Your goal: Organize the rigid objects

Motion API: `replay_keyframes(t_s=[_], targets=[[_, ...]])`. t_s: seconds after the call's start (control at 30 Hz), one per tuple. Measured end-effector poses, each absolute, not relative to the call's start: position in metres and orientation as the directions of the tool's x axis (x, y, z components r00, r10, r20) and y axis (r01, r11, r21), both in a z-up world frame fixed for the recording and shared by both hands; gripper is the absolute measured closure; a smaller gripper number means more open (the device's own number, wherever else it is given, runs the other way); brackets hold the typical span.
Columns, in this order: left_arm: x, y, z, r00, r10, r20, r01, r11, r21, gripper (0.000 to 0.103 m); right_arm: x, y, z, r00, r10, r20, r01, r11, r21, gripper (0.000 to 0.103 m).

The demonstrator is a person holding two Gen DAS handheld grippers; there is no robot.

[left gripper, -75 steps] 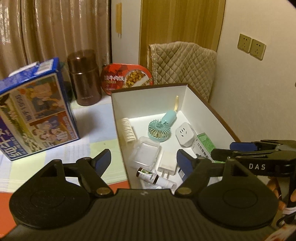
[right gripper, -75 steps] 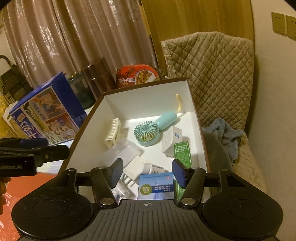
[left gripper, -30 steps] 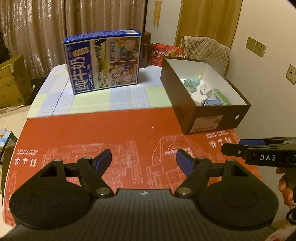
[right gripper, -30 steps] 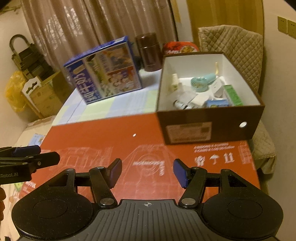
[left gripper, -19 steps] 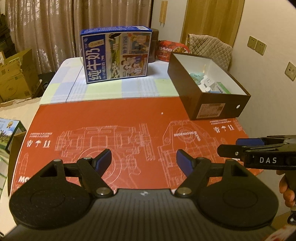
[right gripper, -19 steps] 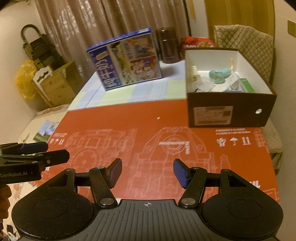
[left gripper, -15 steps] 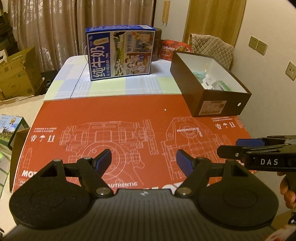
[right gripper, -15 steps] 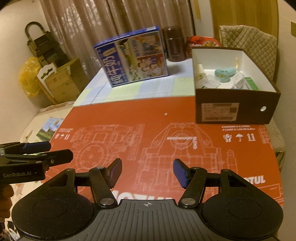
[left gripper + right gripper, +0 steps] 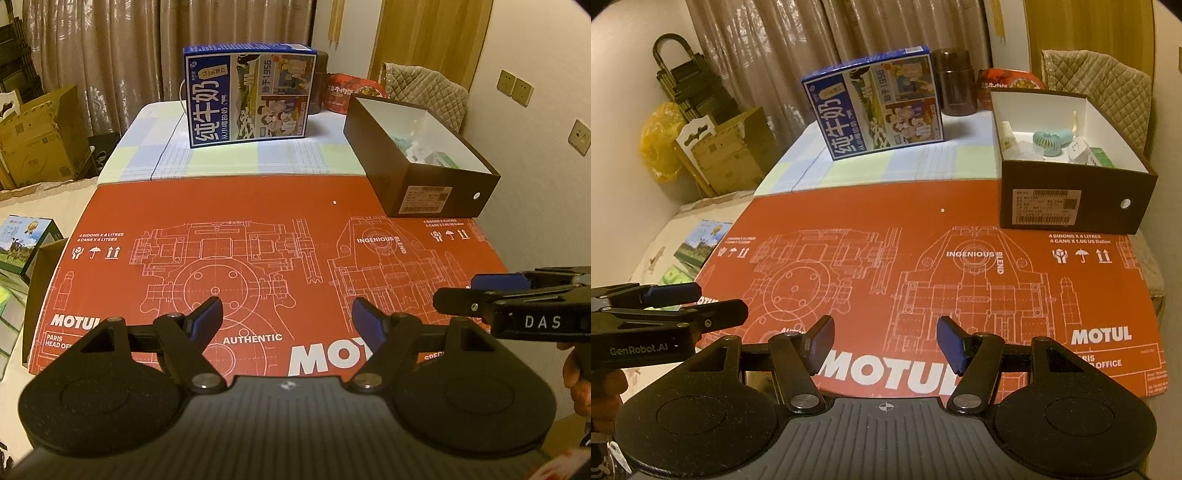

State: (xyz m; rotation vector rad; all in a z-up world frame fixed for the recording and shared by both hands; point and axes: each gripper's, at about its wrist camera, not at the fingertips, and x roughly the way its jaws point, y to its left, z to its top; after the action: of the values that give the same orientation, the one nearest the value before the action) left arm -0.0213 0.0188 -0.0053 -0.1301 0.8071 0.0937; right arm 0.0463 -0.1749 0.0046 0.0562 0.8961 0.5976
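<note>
The left tongs (image 9: 287, 321) stand spread with nothing between their blue pads, and the right tongs (image 9: 883, 345) are spread just the same, also empty. Each pair shows in the other's view at the outer edge, held level beside its twin, a hand (image 9: 576, 384) gripping the right handle.

Directly under and ahead of both tongs lies the flat red cardboard sheet printed with white engine drawings (image 9: 258, 236), bare except for 1 tiny white speck (image 9: 942, 210). Ahead and to the right of the tongs, well apart from them, sits the dark brown open cardboard box with a white lining (image 9: 1075, 206), on the sheet's far right corner. Inside it the task's things are gathered: a teal handheld fan (image 9: 1047, 142), a white plug adapter (image 9: 1078, 149), a cream hair clip (image 9: 1007, 134) and a green packet (image 9: 1102, 157). Further ahead stand a blue milk carton with cartoon figures (image 9: 251, 94) and a brown cylindrical flask (image 9: 955, 83) on the table's checked cloth (image 9: 221, 155).

Both tongs were over the box a moment ago and have since drawn back across the sheet, empty. With the sheet clear and everything in the box, the sorting looks finished, or close to it.
</note>
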Motion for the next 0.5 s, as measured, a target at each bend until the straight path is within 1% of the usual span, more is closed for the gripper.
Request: replay_keyframes(t_s=[0.5], targets=[[-0.0245,0.0177,-0.0068,0.687,0.024,-0.726,-0.126,0.988,-0.086,0.029,0.0413,-0.171,0.0042,0.468,0.504,-0.726,-0.466,0.839,0.282,0.045]])
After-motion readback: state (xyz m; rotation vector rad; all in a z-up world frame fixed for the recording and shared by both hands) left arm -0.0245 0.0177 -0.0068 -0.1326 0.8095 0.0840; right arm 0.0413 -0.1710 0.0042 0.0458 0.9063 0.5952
